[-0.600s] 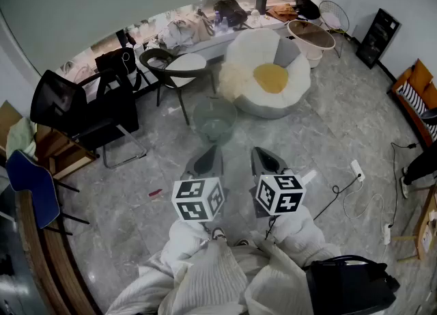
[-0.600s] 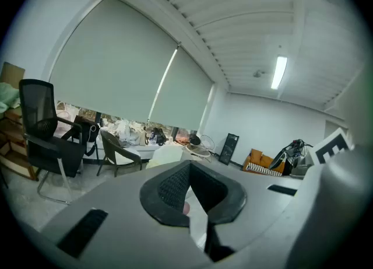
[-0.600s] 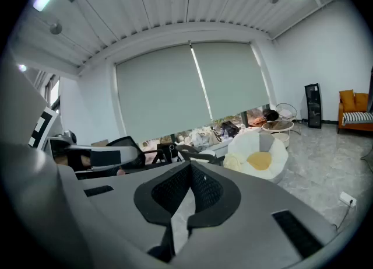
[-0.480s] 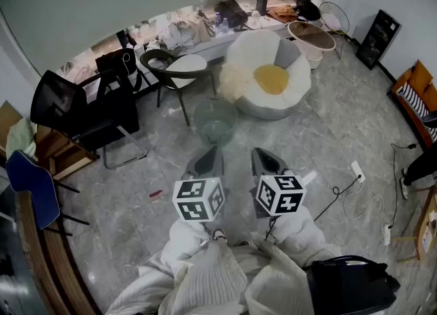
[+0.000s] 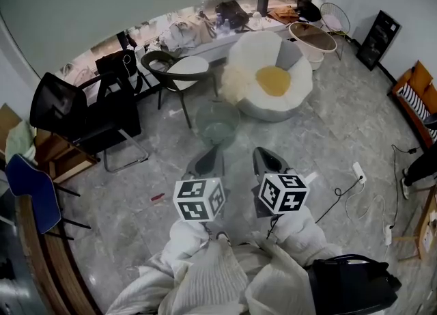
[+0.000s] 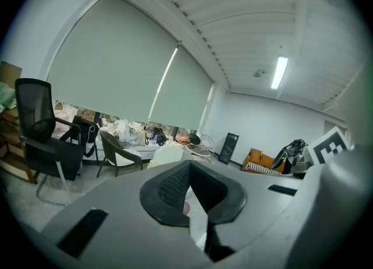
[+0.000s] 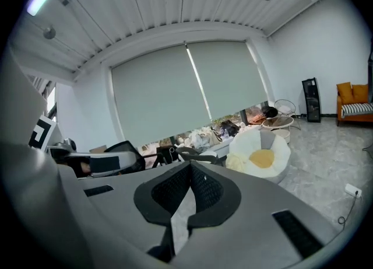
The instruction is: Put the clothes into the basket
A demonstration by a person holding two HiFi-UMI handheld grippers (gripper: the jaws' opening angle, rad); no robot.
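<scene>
1. At the far left of the head view a blue chair stands by a curved wooden edge, and beside it is a black office chair on the grey marble floor.
2. Further in, a dark armchair with a pale seat faces the window ledge. A pale heap lies on that ledge; whether it is clothes or bags cannot be told.
3. The basket, a clear round tub, stands on the floor just ahead of both grippers and apart from them. What it holds cannot be made out.
4. The left gripper is held low in front of the person, pointing slightly downward. In its own view the fingers meet at the tips, closed, with nothing gripped.
5. The right gripper sits just beside it at the same height. Its fingers are likewise closed on nothing.
6. Beyond them to the right is a white egg-shaped beanbag with a yellow centre.
7. Further right, a white power strip and its cables lie on the floor, with an orange sofa at the edge.
</scene>
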